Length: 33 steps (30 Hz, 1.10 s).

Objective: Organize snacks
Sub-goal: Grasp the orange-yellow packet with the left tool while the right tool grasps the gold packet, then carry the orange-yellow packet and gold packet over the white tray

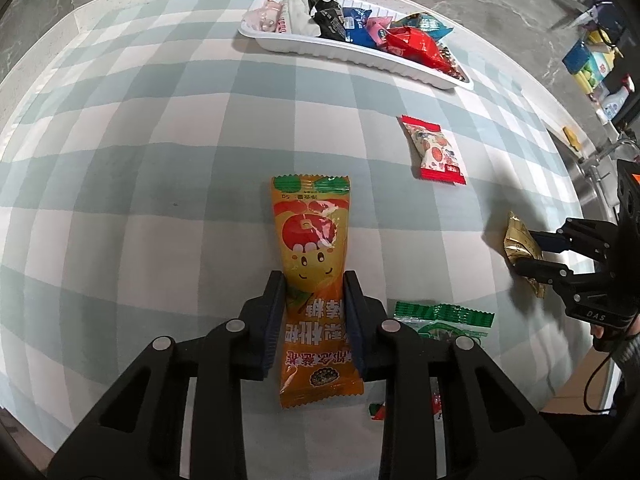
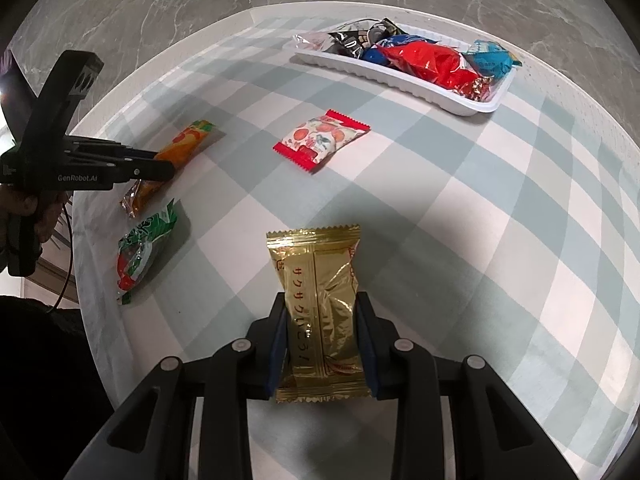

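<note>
Bottom centre of each wrist view: left gripper (image 1: 314, 280) clamps the orange packet (image 1: 312, 264), right gripper (image 2: 320, 300) clamps the gold packet (image 2: 318, 304); tray (image 2: 400, 76) upper right.

The left gripper (image 1: 314, 280) is a black plastic tool whose two angular arms carry round silver screw heads and slotted cut-outs, and its fingers (image 1: 273, 312) are lined with dark blue ribbed pads; seen from the right wrist camera, its side bears white "GenRobot.AI" lettering, and a thin black cable hangs below the handle. The right gripper (image 2: 322, 304) is built the same way, black with silver screws and blue pads, and from the left wrist camera its body shows small "DAS" lettering and an orange patch near the top. A grey ribbed sleeve (image 1: 628, 354) shows behind it.
</note>
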Available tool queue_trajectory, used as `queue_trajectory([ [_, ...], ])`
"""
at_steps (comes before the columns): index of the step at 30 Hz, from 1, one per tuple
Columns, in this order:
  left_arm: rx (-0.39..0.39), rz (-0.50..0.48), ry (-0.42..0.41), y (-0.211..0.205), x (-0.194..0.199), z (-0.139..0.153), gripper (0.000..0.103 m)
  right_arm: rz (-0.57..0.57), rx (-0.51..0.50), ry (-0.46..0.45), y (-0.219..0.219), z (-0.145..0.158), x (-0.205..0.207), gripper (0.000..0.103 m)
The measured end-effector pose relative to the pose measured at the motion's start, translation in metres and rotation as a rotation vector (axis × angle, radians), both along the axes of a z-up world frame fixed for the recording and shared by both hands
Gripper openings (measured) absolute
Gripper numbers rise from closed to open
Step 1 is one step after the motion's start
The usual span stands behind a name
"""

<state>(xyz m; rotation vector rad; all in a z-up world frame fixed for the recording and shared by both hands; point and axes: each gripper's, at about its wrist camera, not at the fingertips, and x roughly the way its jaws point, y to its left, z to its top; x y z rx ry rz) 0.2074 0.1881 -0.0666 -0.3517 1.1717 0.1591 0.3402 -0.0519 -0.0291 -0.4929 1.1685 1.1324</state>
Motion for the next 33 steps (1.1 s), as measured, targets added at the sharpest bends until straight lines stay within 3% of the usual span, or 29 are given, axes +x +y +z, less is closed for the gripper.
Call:
queue_trajectory([
  [33,-0.011,-0.04,-0.053,0.001,-0.001,0.012,0.026,-0.171,0.13,0.238,-0.021,0.003,0.026,0.034],
])
